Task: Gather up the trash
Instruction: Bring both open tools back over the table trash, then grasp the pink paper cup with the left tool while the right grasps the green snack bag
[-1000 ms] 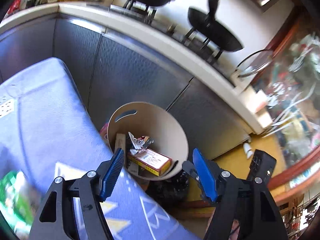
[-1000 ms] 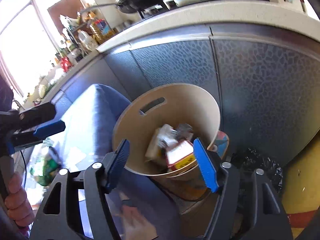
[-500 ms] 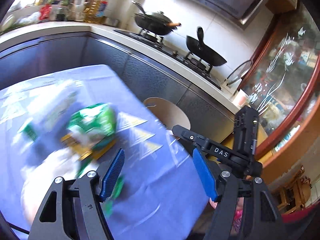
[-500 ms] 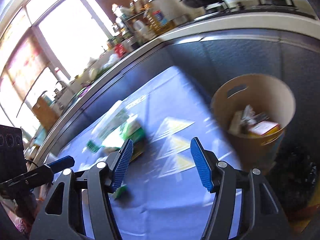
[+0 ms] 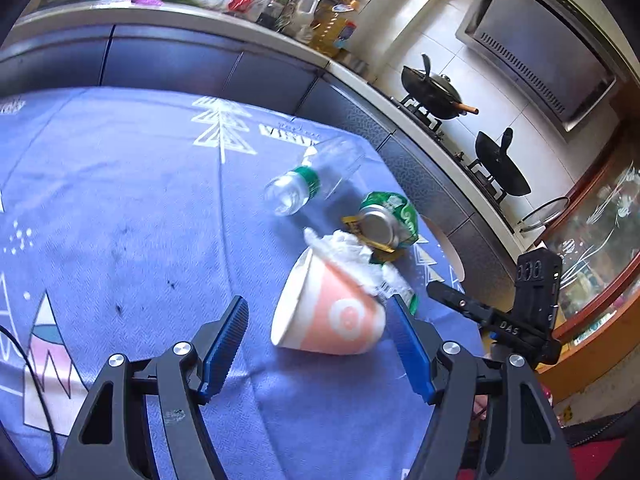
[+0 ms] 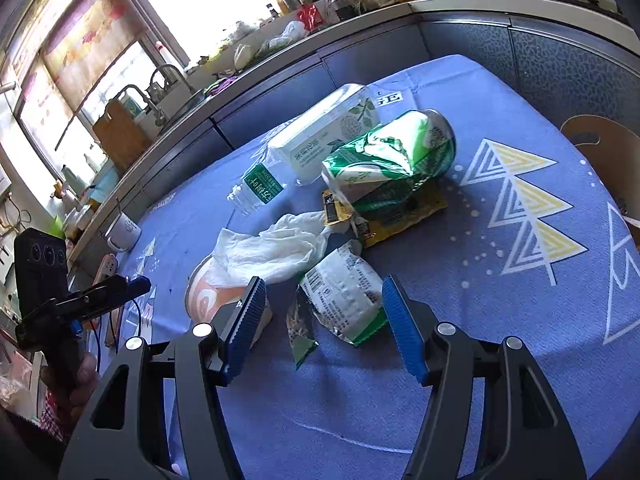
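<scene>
Trash lies on the blue tablecloth (image 5: 140, 200). A pink and white paper cup (image 5: 328, 316) lies on its side with white tissue (image 5: 344, 248) at its mouth. My left gripper (image 5: 318, 306) is open around the cup, its pads clear of it. Beyond are a crushed green can (image 5: 386, 220) and a clear bottle (image 5: 296, 188). My right gripper (image 6: 324, 288) is open over a white and green wrapper (image 6: 344, 292). The cup (image 6: 204, 296), tissue (image 6: 276, 248), can (image 6: 392, 160) and bottle (image 6: 316, 148) show there too.
The beige bin (image 6: 600, 140) stands past the table's right edge, against grey cabinets (image 5: 280, 76). A white mug (image 6: 124, 232) and a power strip (image 6: 106, 268) sit at the table's far left. Woks (image 5: 436, 88) rest on the stove.
Both views have swung away from the bin and over the table. The trash pile is now in front of both grippers, the cup between my left fingers and the wrapper between my right.
</scene>
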### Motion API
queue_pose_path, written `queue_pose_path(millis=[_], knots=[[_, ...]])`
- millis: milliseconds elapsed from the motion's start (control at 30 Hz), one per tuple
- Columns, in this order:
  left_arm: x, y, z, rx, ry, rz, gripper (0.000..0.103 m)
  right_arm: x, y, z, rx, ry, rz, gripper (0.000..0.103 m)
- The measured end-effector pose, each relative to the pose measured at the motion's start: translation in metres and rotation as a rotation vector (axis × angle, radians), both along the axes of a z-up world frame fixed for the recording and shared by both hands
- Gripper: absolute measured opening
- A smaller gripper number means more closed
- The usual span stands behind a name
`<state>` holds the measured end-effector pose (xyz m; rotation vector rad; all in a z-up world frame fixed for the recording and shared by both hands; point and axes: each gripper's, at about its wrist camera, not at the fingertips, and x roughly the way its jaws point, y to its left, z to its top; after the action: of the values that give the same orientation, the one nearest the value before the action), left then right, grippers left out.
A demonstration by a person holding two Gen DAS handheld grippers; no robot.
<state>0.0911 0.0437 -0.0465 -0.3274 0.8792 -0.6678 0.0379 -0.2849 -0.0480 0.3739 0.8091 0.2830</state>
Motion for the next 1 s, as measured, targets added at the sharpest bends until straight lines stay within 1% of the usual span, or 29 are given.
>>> queue_pose_path(millis=[67, 100, 167, 233, 333, 467, 533, 600, 633, 700, 733, 767, 833, 900, 967, 1000], knots=[[0.006, -0.003, -0.010, -0.014, 0.026, -0.023, 0.072, 0.002, 0.006, 0.004, -0.017, -0.006, 0.007, 0.061], [0.009, -0.006, -0.015, -0.011, 0.030, -0.036, 0.075, 0.003, 0.010, 0.006, -0.037, -0.008, 0.009, 0.061], [0.015, -0.012, -0.022, 0.000, 0.039, -0.051, 0.078, 0.008, 0.011, 0.006, -0.072, -0.002, 0.013, 0.061], [0.019, -0.017, -0.027, -0.014, 0.052, -0.079, 0.078, 0.011, 0.011, 0.003, -0.088, 0.011, 0.003, 0.061], [0.025, -0.023, -0.033, -0.015, 0.061, -0.104, 0.078, 0.015, 0.007, -0.007, -0.113, 0.040, -0.037, 0.062], [0.027, -0.028, -0.035, -0.050, 0.082, -0.119, 0.078, 0.016, 0.006, -0.020, -0.147, 0.061, -0.045, 0.069], [0.027, -0.030, -0.035, -0.055, 0.082, -0.126, 0.078, 0.016, 0.008, -0.026, -0.160, 0.069, -0.039, 0.070], [0.025, -0.033, -0.034, -0.052, 0.076, -0.132, 0.077, 0.015, 0.012, -0.027, -0.192, 0.057, -0.035, 0.073], [0.024, -0.034, -0.034, -0.051, 0.074, -0.135, 0.073, 0.015, 0.014, -0.028, -0.211, 0.053, -0.032, 0.073], [0.022, -0.038, -0.036, -0.048, 0.083, -0.152, 0.052, 0.015, 0.018, -0.029, -0.251, 0.044, -0.028, 0.073], [0.021, -0.040, -0.037, -0.043, 0.089, -0.157, 0.047, 0.014, 0.020, -0.030, -0.270, 0.041, -0.027, 0.073], [0.020, -0.041, -0.039, -0.039, 0.097, -0.163, 0.036, 0.013, 0.022, -0.031, -0.286, 0.036, -0.027, 0.073], [0.017, -0.041, -0.040, -0.046, 0.104, -0.171, 0.034, 0.011, 0.024, -0.031, -0.308, 0.028, -0.027, 0.073], [0.012, -0.040, -0.039, -0.064, 0.100, -0.182, 0.025, 0.009, 0.025, -0.031, -0.323, 0.025, -0.027, 0.073], [0.004, -0.037, -0.035, -0.087, 0.101, -0.197, 0.017, 0.008, 0.024, -0.033, -0.330, 0.025, -0.023, 0.072], [0.000, -0.035, -0.033, -0.088, 0.094, -0.199, 0.013, 0.007, 0.024, -0.033, -0.337, 0.020, -0.024, 0.068]])
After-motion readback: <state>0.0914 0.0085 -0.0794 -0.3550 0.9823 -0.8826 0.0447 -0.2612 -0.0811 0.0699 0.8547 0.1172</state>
